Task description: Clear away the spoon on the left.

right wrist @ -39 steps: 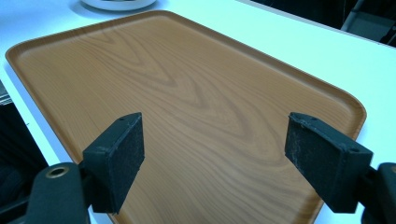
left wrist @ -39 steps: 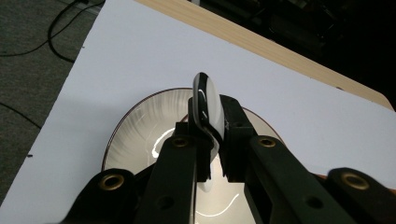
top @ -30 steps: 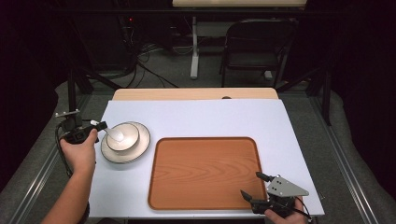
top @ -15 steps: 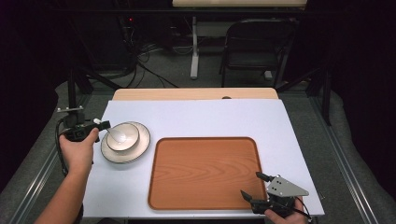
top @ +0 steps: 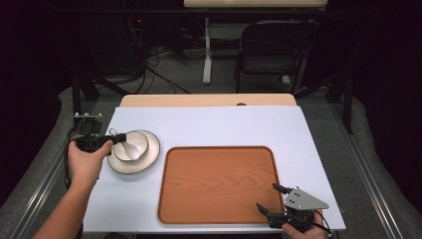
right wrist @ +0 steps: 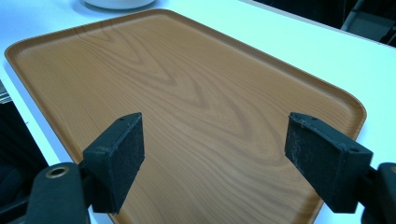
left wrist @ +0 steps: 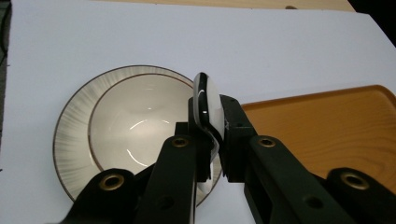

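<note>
Small white ceramic bowl now lifted, tipped off striped plate; left gripper clamped on rim, right gripper wide open, empty, near wooden tray.

Cream plate with brown-lined, streaked rim; wood-grain brown tray; white table; black jaws.

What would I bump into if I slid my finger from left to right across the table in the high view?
The left claw shut on a small bowl, tipped up over the plate → the wooden tray → the right claw, open at the tray's near right corner.
</note>
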The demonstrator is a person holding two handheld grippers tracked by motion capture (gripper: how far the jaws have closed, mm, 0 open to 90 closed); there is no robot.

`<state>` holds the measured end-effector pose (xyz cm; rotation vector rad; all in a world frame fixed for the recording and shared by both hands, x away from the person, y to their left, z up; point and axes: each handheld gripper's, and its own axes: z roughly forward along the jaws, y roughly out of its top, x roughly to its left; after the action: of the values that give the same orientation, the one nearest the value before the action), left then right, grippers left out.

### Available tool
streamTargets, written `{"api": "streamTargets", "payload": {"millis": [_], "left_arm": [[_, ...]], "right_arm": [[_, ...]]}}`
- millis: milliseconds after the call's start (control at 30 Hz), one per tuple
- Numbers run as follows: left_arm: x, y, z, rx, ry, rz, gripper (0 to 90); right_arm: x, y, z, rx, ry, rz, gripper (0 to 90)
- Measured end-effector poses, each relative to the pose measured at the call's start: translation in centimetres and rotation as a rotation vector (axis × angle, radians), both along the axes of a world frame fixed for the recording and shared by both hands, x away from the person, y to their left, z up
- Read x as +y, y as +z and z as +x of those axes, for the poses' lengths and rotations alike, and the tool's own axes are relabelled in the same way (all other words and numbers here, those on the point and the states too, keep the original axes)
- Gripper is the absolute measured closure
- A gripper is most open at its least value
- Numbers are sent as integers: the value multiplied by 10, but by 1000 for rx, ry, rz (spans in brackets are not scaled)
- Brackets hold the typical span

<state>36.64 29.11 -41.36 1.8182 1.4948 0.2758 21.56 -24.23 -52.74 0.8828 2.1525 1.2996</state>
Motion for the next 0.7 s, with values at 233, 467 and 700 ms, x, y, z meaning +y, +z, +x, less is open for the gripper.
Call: {"api": "streamTargets", "payload": {"millis": [233, 467, 700], "left_arm": [[-15, 6, -3, 11, -66, 10, 845], [-32, 8, -5, 31, -141, 18, 845], [-51, 7, -8, 54, -219, 25, 845]], "right_arm": [[0, 0, 0, -1, 1, 0, 199], [0, 0, 0, -5, -1, 0, 200], [0, 0, -1, -9, -1, 2, 200]]}}
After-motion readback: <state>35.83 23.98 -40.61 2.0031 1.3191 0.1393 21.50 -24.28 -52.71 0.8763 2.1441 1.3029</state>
